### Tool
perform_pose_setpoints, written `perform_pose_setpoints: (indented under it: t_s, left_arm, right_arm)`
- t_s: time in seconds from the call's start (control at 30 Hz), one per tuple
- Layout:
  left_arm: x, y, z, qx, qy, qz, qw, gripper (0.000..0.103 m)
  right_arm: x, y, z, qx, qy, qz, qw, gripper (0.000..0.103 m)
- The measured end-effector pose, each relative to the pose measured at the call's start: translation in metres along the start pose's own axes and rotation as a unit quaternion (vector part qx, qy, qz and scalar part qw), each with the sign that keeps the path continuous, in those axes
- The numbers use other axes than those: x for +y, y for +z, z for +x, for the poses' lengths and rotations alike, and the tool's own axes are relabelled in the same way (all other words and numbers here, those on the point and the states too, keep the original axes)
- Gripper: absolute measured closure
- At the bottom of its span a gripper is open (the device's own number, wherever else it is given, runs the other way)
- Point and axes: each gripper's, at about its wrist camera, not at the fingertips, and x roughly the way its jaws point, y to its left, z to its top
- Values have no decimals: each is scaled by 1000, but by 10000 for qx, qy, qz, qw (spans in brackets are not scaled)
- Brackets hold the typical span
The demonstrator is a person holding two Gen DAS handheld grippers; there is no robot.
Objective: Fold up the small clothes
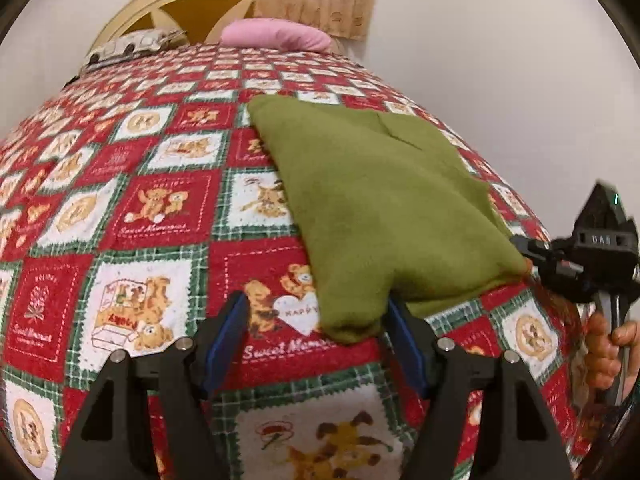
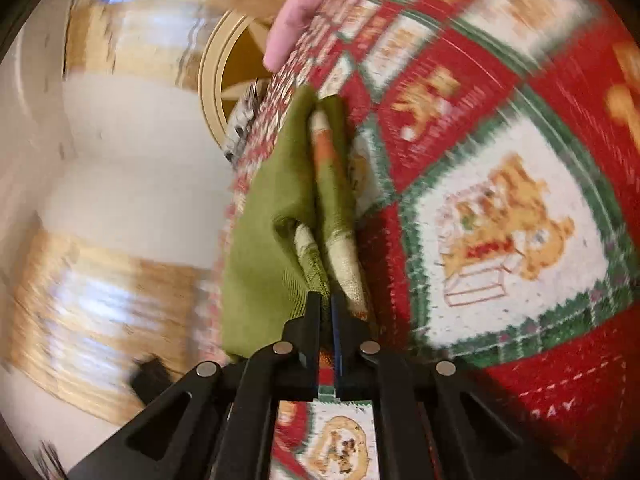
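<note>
So your right claw (image 2: 326,300) pinched the green cloth's (image 1: 380,208) corner, your left claw (image 1: 316,332) gaped around its near tip on the bed (image 1: 160,208); folding barely begun.

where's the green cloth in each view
Left wrist view: green cloth lies right of centre on the quilt, its near corner between the open left tool.
Right wrist view: cloth centre, pinched in the shut right tool.
Shared landmark: pink pillow.
</note>
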Motion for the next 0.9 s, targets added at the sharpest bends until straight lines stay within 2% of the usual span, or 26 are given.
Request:
perform_pose_setpoints:
  t_s: [0.1, 0.17, 0.3, 0.4, 0.5, 0.6, 0.67, 0.8, 0.9]
  left_arm:
    - [-1, -3, -14, -104, -169, 182, 9996, 32]
    - [5, -2, -26, -204, -291, 142, 9993, 32]
    - [12, 22, -35, -606, 65, 24, 9981, 32]
    - [11, 45, -23, -649, 448, -12, 9969, 25]
    - [5, 60, 3, -533, 743, -41, 9958, 24]
    - [-4, 60, 20, -513, 828, -5, 9952, 24]
    - [-9, 54, 25, -531, 932, 109, 9942, 23]
    - [-17, 47, 32, -544, 1253, 327, 9901, 12]
    - [-14, 45, 32, -535, 1233, 265, 9906, 6]
  right_arm:
    - [31, -3, -9, 13, -599, -687, 9958, 96]
    - [52, -3, -23, -132, -1119, -1175, 9867, 96]
    - [92, 4, -40, -776, -1615, -1993, 9634, 96]
    - [118, 16, -15, -773, -1646, -2353, 9548, 96]
    - [138, 24, 34, -557, -2004, -2878, 9348, 96]
    - [131, 26, 76, -190, -2311, -3126, 9211, 96]
    - [111, 26, 81, -131, -2680, -3120, 9114, 99]
    - [80, 27, 58, -311, -2294, -2606, 9373, 103]
    - [71, 23, 53, -382, -2224, -2480, 9421, 103]
